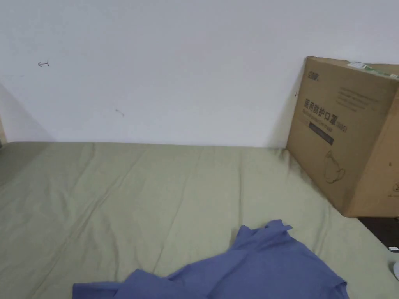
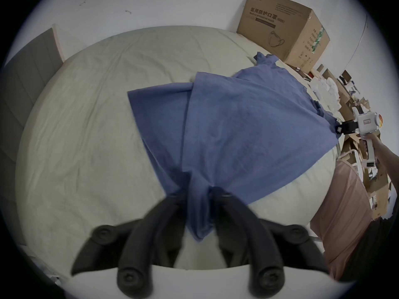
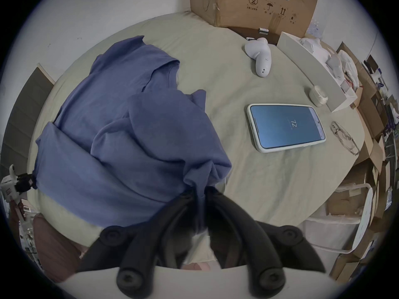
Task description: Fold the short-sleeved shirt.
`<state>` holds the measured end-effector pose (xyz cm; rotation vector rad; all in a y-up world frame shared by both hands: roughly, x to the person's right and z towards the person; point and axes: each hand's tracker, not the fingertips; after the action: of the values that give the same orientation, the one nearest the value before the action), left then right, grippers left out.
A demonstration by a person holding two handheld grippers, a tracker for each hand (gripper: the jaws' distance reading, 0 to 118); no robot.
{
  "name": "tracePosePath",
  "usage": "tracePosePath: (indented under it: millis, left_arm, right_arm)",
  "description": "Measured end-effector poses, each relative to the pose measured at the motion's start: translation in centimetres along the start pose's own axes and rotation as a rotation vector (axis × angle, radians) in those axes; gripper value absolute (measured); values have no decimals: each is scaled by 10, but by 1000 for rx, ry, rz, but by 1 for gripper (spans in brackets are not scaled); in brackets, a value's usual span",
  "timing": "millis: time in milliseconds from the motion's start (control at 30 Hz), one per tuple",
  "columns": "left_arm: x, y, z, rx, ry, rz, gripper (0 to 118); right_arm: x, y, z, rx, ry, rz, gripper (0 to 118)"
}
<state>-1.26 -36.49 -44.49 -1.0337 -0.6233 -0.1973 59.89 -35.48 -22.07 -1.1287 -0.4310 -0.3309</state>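
While both grippers, left gripper [image 2: 199, 198] and right gripper [image 3: 199, 192], are pinching the blue shirt [image 2: 233, 131] lying rumpled on the near bed [image 1: 117, 187], its bunched corners are risking slipping free or dragging toward the phone [image 3: 286, 126] at the right.

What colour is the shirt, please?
The shirt is plain blue, best seen in the left gripper view.

This looks like a bedroom in a home, doubling as storage. A wide bed [image 1: 117, 194] under a pale green sheet meets a plain white wall [image 1: 175, 58], with a padded headboard [image 2: 23, 92] at one end. A large cardboard box [image 1: 343, 132] stands on the far corner, well beyond the fingers. Everyday belongings lie on the sheet (a phone [image 3: 286, 127], a pair of glasses [image 3: 345, 140]), and more cartons [image 3: 367, 113] crowd the bedside.
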Motion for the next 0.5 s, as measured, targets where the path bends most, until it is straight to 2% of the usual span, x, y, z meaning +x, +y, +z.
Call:
tracePosePath:
  millis: [67, 100, 133, 267, 333, 433, 467, 500]
  left_arm:
    - [-1, -2, 9, 14, 27, -8, 87]
    - [3, -3, 18, 25, 26, -8, 111]
    - [4, -2, 26, 42, 29, -3, 118]
    - [20, 9, 75, 231, 19, 48, 118]
    - [38, 14, 99, 353, 21, 53, 118]
    - [70, 17, 132, 589, 56, 75, 117]
    - [80, 15, 141, 676, 48, 76, 113]
    - [89, 10, 148, 786, 81, 95, 95]
  right_arm:
    - [-1, 2, 9, 38, -7, 10, 97]
    - [-2, 3, 17, 69, 4, 11, 117]
    - [2, 5, 24, 119, 35, 11, 117]
    - [-15, 12, 76, 360, 122, -15, 117]
    - [-32, 13, 100, 468, 178, -5, 117]
    - [-80, -4, 140, 780, 277, 62, 116]
    - [-92, -9, 149, 870, 283, 78, 116]
    - [-105, -14, 157, 962, 306, 94, 113]
